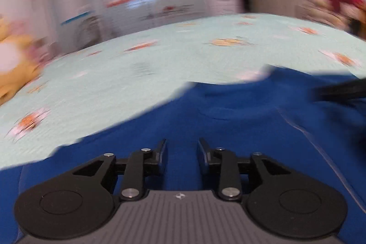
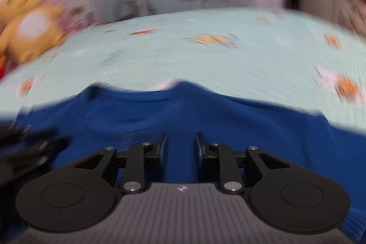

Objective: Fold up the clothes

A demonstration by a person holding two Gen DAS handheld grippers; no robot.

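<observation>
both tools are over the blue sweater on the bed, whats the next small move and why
Probably lower both tools and pinch an edge of the blue sweater. The left tool and right tool hover over the cloth with jaws apart and nothing gripped. The sweater lies spread on the bedspread, collar at the far side, so the fold is not yet begun.

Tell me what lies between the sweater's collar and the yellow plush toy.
Only bare bedspread, in the right wrist view: nothing sits between the sweater collar and the plush toy.
</observation>
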